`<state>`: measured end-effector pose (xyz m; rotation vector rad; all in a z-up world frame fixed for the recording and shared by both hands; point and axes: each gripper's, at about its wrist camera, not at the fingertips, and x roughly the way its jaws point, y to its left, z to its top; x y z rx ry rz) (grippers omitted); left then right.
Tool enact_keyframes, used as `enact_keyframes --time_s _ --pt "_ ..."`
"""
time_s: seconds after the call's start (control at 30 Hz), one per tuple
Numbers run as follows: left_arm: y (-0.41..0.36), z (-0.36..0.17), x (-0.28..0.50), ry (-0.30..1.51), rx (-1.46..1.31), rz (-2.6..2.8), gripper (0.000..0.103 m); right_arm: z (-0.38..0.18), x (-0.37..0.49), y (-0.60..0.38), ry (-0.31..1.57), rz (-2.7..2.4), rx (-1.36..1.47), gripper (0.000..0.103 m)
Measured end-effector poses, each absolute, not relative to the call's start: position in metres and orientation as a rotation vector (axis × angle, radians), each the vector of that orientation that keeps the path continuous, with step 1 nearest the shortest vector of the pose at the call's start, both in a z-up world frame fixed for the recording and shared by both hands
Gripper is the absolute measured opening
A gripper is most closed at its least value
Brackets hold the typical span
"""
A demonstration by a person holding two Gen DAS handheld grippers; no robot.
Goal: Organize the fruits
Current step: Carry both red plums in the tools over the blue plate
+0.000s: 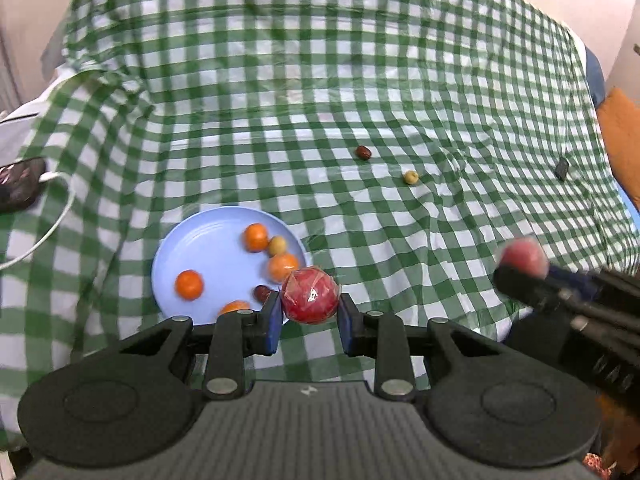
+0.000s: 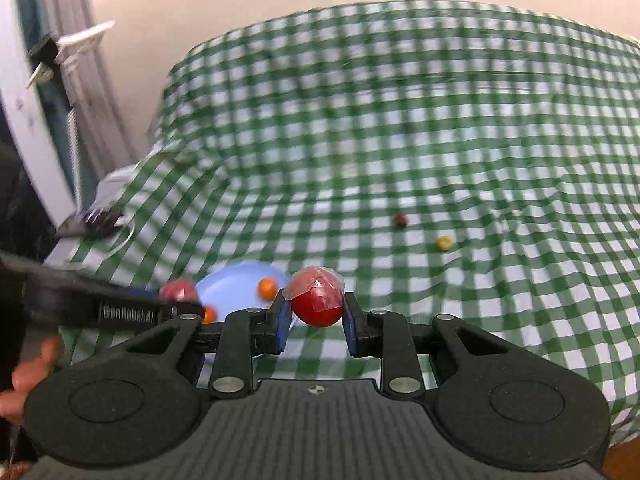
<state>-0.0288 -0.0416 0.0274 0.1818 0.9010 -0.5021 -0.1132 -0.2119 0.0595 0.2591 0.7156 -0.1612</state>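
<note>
Partly hidden: one orange (image 1: 234,306) cut off behind the left hand-held gripper (image 1: 310,312); right view blurred. Count: blue plate (image 1: 208,256) on the checked desk (image 1: 360,100), four oranges in all, one yellow-green fruit, one date. Loose: one date (image 1: 364,152), one pale fruit (image 1: 410,177). Each hand-held gripper clenched on a film-wrapped red fruit: left one's (image 1: 310,294), right hand-held gripper (image 2: 316,314) with its own (image 2: 318,300).

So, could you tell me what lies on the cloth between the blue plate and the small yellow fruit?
Nothing: in the left wrist view, only bare checked cloth separates the blue plate from the small yellow fruit.
</note>
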Motion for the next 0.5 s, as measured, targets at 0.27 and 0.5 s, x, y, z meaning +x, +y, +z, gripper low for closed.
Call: enact_keyframes --time_s 0.27,0.5 --pt "-0.016 0.032 -0.032 0.886 0.145 -0.453 0.032 0.066 -0.115 -0.189 0.711 -0.146 0.192 0.028" --pt "-0.015 0.034 -0.038 0.879 0.162 -0.469 0.032 0.056 -0.112 -0.193 0.74 -0.159 0.212 0.028"
